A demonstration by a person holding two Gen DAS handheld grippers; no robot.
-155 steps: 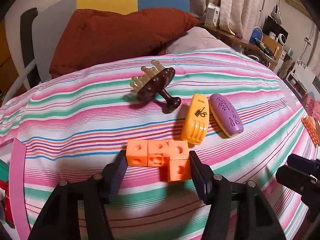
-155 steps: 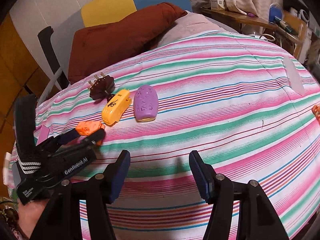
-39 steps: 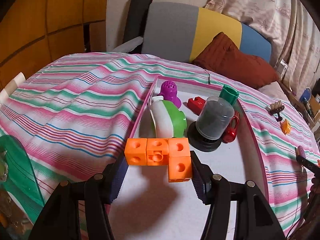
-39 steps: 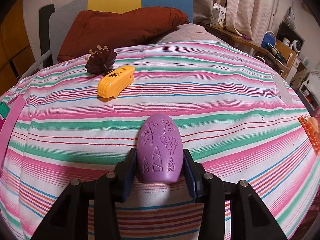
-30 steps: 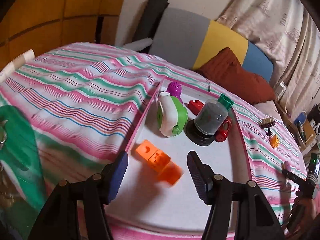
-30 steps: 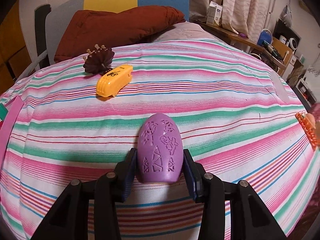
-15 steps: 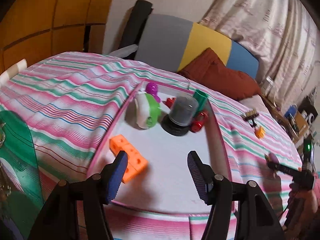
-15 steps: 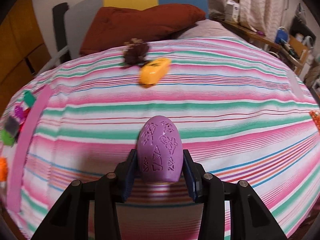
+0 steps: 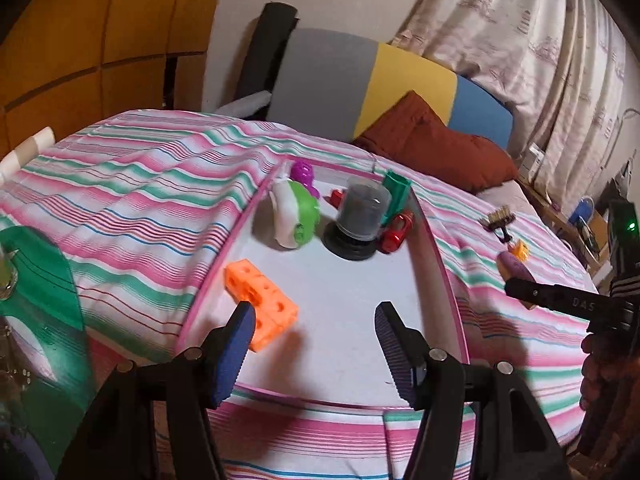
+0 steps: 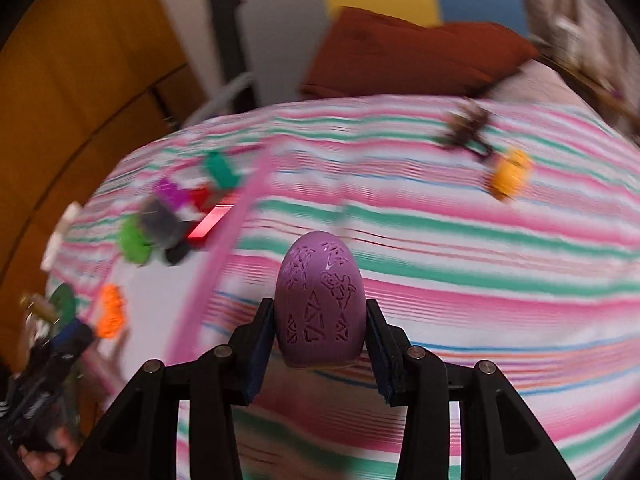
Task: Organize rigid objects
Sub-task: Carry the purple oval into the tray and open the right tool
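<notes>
The left gripper point(image 9: 312, 344) is wide open with nothing in it, just above the near end of one white tray point(image 9: 352, 292) with a pink rim. One orange block piece point(image 9: 260, 300) lies in the tray by its left finger. Farther back sit six more things, I think, since they overlap. The right gripper point(image 10: 320, 344) squeezes one purple egg-shaped case point(image 10: 320, 300) over the striped bed cover point(image 10: 460, 272), right of the tray.

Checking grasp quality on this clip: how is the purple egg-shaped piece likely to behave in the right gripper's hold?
The purple egg-shaped piece keeps its form between the right gripper's pads, so probably stiff plastic. Its curved, tapering sides could let it slip forward if the squeeze is loose. Set down in the pink-rimmed tray, its rounded body might rock or roll.
</notes>
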